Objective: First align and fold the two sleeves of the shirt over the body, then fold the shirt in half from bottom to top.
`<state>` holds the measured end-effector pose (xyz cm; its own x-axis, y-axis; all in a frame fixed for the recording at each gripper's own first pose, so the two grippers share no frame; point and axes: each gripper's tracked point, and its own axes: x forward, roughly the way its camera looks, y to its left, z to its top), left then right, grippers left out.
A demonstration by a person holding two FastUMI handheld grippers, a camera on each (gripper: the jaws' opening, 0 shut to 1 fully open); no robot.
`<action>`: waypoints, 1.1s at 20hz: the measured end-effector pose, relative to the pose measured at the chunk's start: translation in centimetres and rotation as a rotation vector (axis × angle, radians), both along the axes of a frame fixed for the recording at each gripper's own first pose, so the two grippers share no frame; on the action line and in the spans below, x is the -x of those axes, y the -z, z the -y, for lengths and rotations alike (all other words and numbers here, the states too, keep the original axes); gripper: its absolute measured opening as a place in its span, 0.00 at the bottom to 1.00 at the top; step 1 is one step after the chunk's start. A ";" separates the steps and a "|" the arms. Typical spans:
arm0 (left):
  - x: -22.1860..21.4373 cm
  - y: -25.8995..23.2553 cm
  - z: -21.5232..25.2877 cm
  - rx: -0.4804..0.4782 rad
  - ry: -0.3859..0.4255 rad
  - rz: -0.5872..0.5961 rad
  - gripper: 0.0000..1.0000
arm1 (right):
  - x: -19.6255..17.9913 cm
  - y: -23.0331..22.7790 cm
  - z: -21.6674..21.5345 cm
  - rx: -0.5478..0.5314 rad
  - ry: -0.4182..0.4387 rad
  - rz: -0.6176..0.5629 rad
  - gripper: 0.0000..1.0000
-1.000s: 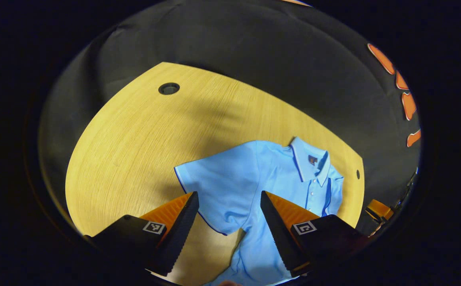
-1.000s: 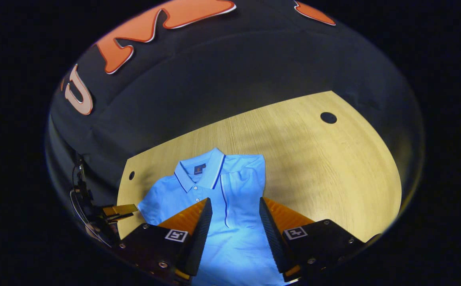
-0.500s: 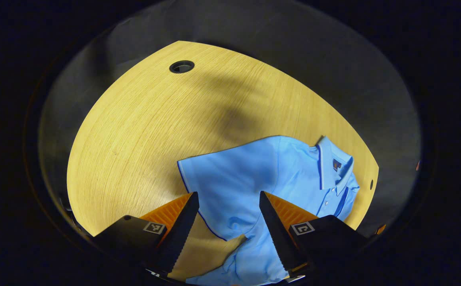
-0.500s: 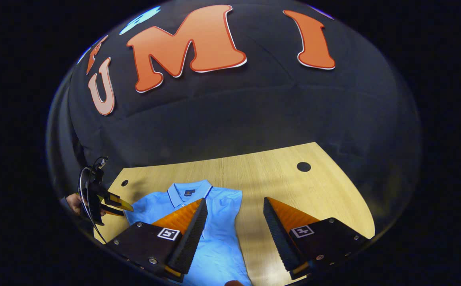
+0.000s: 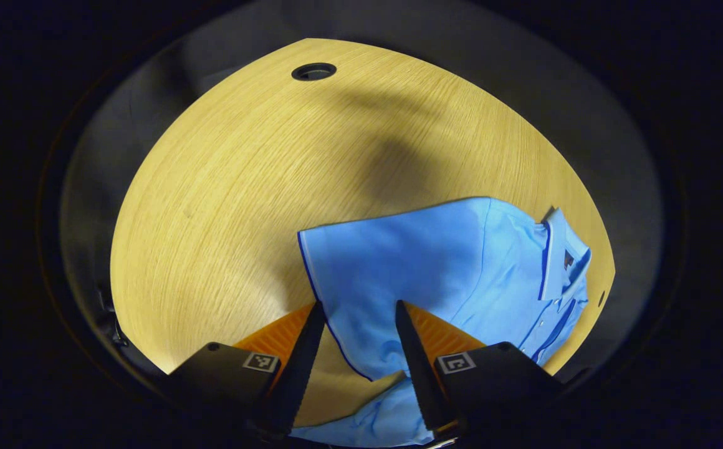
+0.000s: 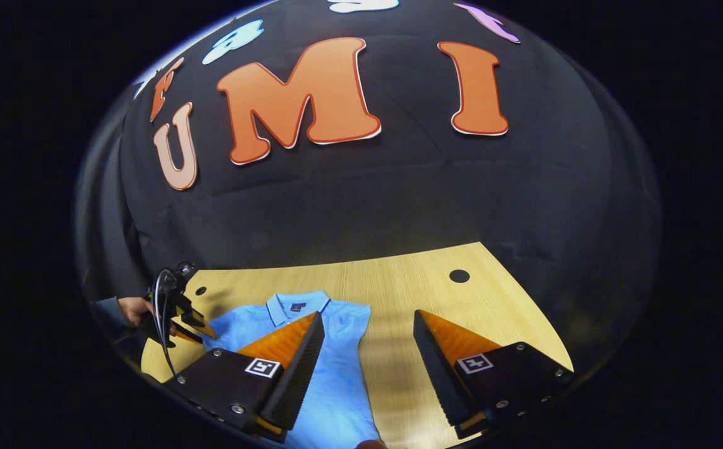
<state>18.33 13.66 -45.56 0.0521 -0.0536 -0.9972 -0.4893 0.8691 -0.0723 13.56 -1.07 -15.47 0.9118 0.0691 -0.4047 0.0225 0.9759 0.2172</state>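
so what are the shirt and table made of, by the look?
Shirt: soft knit fabric, likely cotton pique, matte; it creases and drapes, with darker piping on collar and sleeve hem. Table: wood-look top, probably laminate or veneer; fine straight grain, smooth low sheen, round grommet hole.

A recording booth: a black cloth wall [image 6: 361,193] hangs right behind a pale wooden surface [image 5: 243,187].

Left hand-held gripper [image 5: 355,312]: jaws part-open, tilted down. Right hand-held gripper [image 6: 368,321]: jaws wide apart, level. Hand [image 6: 132,308] grips the left one.
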 end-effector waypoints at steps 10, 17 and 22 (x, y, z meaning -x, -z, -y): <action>-5.7 -1.7 -2.3 0.028 0.122 0.176 0.10 | 5.0 -0.8 2.4 -0.020 0.042 0.002 0.89; -9.2 -6.4 0.1 -0.035 0.341 0.306 0.09 | 7.7 -1.5 3.9 -0.053 0.103 0.015 0.89; -11.2 -8.0 4.2 -0.048 0.507 0.370 0.09 | 8.9 -0.5 3.6 -0.064 0.114 -0.023 0.89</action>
<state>29.49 9.43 -37.53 0.3740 -0.1174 -0.9200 0.0346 0.9930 -0.1127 4.71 -4.71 -15.02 0.9059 -0.0079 -0.4234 0.1380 0.9507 0.2776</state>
